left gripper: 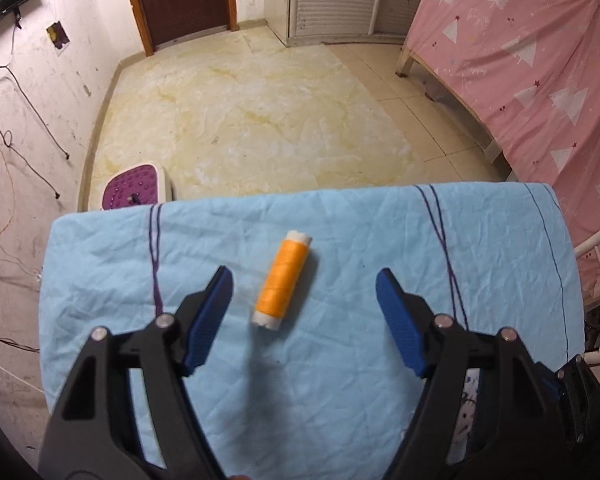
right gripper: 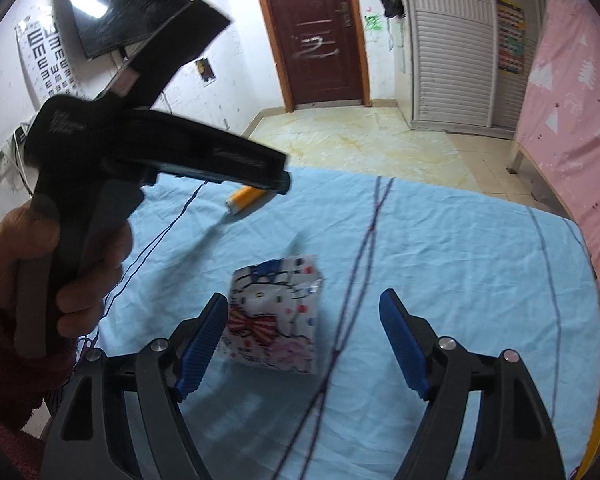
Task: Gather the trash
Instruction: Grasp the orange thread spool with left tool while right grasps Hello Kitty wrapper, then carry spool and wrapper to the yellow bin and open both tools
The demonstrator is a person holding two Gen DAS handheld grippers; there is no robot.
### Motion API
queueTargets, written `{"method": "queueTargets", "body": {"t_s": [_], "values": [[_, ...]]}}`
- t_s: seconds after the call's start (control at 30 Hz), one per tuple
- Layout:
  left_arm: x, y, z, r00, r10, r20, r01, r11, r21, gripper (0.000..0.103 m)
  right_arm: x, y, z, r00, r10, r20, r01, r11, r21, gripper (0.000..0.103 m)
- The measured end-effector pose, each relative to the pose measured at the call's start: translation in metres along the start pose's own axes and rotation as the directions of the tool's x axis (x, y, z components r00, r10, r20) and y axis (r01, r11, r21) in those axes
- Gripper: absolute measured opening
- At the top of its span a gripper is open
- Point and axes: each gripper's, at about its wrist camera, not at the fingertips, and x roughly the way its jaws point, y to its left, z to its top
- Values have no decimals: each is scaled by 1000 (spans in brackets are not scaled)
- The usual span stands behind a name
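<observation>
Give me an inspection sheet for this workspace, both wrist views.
Surface: table under wrinkled blue cloth with dark stripes.
Job's things: orange spool lying flat; cartoon-print packet flat on the cloth.
Clutter: nothing seen besides these.
Grippers: left gripper open, spool between the fingers, untouched; right gripper open, packet by its left finger.
Cables: loose wires on the left wall.
Surroundings: brown door, wall TV, pink bed, purple footstool, tiled floor.

Black left claw [left gripper: 304, 280] with ribbed blue pads, silver pivot screws, matching right claw [right gripper: 303, 306], fuzzy red sleeve [right gripper: 4, 360]
</observation>
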Motion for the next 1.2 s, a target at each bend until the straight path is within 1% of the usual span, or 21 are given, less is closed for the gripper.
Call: {"method": "queueTargets", "body": {"t_s": [0.13, 0.17, 0.2, 0.3, 0.33, 0.37, 0.4, 0.43, 0.5, 0.57, 0.6, 0.73, 0.87, 1.07, 1.2], "values": [[10, 5, 1, 1000, 4, -26, -4, 1000, -10, 63, 13, 11, 2, 1000, -5, -30, 4, 1000, -31, 72], [12, 6, 2, 999, 5, -33, -6, 1000, -11, 57, 16, 14, 2, 999, -20, -38, 18, 999, -46, 72], [15, 7, 1, 999, 3, -48, -4, 1000, -14, 54, 18, 14, 1, 999, -30, -43, 28, 998, -53, 72], [17, 9, 0, 999, 7, -51, -8, 1000, -15, 50, 23, 14, 0, 998, -35, -53, 32, 998, -50, 71], [17, 8, 0, 999, 8, -49, -8, 1000, -19, 49, 24, 14, 0, 998, -35, -57, 32, 998, -50, 63], [17, 9, 0, 999, 10, -47, -11, 1000, -25, 43, 25, 14, -1, 998, -33, -59, 30, 998, -49, 57], [17, 10, 0, 999, 11, -47, -13, 999, -29, 40, 26, 13, -1, 998, -30, -61, 27, 999, -45, 48], [16, 11, 0, 999, 19, -47, -20, 999, -33, 36, 25, 12, -2, 998, -31, -63, 28, 999, -44, 42], [16, 14, 0, 998, 40, -47, -41, 998, -36, 23, 26, 11, -3, 997, -38, -67, 35, 998, -46, 38], [15, 16, -1, 998, 46, -48, -47, 998, -35, 16, 27, 11, -4, 997, -37, -66, 34, 998, -46, 34], [15, 16, -2, 998, 45, -51, -47, 998, -36, 14, 26, 11, -5, 997, -36, -65, 33, 998, -46, 31], [10, 17, -6, 997, 45, -58, -47, 998, -50, 14, 23, 9, -6, 998, -33, -53, 31, 999, -37, 28], [-3, 15, -13, 998, 55, -37, -57, 997, -54, 14, 1, 5, -7, 999, -35, -10, 35, 999, -37, 28], [-40, -2, -22, 998, 53, 25, -52, 998, -37, 14, -36, -14, -16, 997, -49, 64, 49, 999, 4, 28], [-67, -25, -30, 996, 34, 78, -34, 999, -5, 14, -64, -33, -25, 991, -76, 111, 72, 996, 45, 28]]}}
